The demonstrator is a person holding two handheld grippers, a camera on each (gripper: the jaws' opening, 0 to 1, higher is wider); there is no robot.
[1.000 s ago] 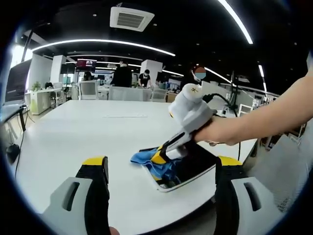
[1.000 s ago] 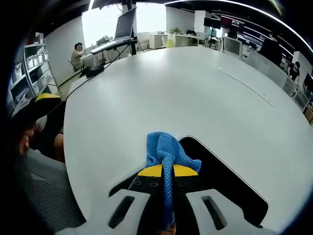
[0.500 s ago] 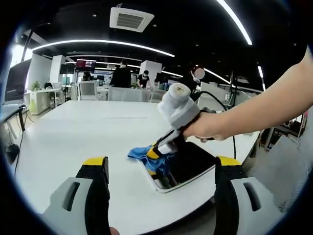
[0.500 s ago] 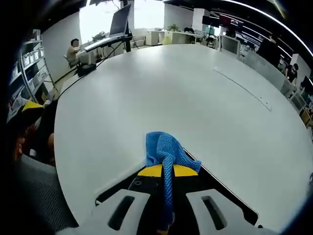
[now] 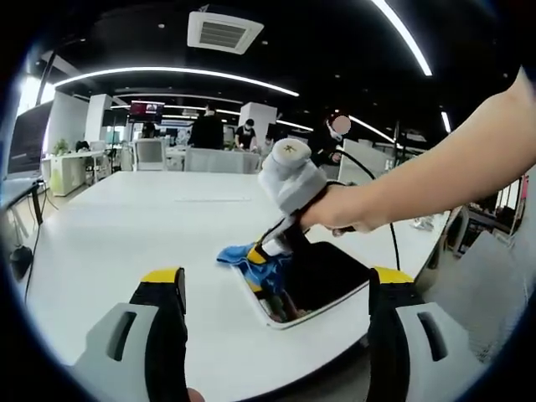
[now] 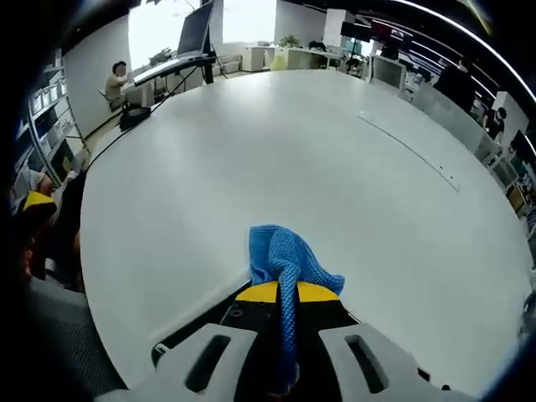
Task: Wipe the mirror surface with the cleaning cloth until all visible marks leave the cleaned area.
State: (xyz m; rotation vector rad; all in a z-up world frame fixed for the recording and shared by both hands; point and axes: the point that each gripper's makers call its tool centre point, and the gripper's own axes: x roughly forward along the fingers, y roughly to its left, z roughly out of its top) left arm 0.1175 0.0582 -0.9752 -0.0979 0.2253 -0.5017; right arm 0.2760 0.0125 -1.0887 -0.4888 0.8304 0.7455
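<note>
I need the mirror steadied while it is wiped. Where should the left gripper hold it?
Probably the mirror by its near pale edge, coming low from the table side. It lies flat, and the right gripper presses the blue cloth on its far-left end.

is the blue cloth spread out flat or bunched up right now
Bunched up. The blue cloth sits crumpled in a wad ahead of the right claw, a strip pinched between its jaws.

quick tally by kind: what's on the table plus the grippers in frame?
Mirror: 1
Cleaning cloth: 1, blue
Table: 1, white
Grippers: 2, the left gripper and the right gripper
Total: 5
</note>
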